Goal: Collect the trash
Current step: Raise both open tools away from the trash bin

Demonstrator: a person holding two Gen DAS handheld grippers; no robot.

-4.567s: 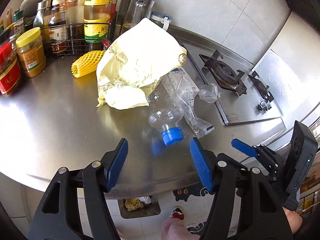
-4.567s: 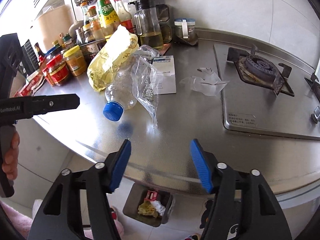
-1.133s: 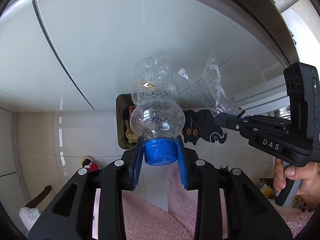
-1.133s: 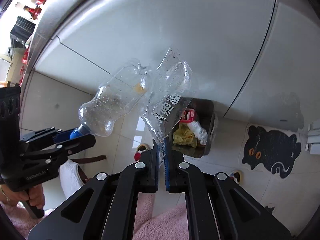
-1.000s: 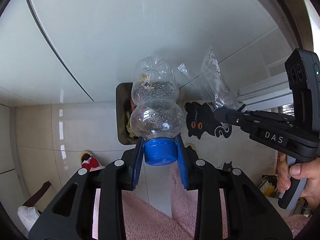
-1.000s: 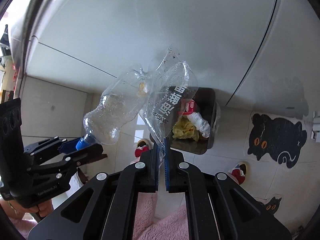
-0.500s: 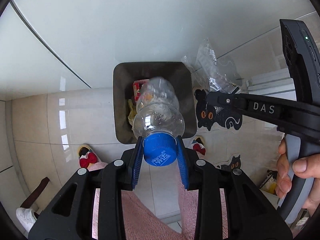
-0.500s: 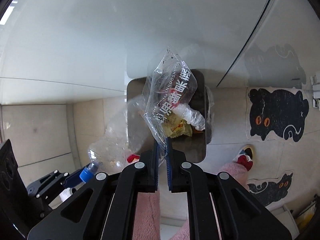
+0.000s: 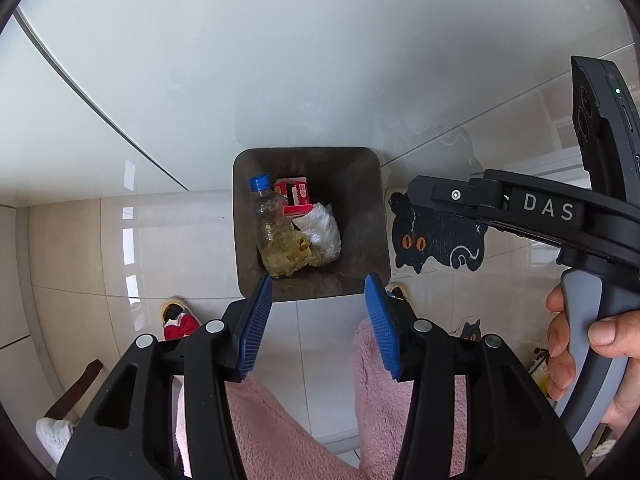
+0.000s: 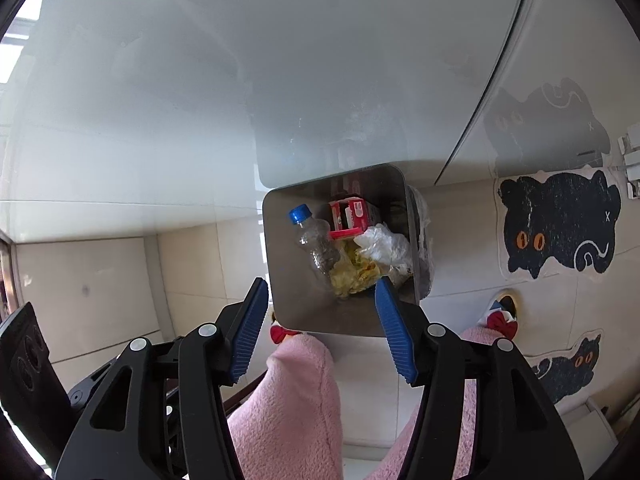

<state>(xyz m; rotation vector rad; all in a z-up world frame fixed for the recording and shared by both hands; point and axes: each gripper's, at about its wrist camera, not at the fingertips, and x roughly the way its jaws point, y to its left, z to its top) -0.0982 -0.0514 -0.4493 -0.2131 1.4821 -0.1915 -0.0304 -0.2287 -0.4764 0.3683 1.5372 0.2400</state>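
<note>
The plastic bottle [image 9: 272, 236] with the blue cap lies inside the trash bin [image 9: 244, 248] on the floor, beside a red carton [image 9: 294, 196], a white crumpled bag [image 9: 322, 232] and yellow paper [image 10: 354, 276]. Your left hand-held gripper [image 9: 318, 322] points down over the bin, fingers apart and holding nothing. Your right hand-held gripper [image 10: 322, 326] points down too, also apart and empty. Your right hand [image 9: 588, 360] grips its handle.

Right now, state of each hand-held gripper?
Left hand-held gripper: open, holding nothing, above the trash bin.
Right hand-held gripper: open, holding nothing.
</note>
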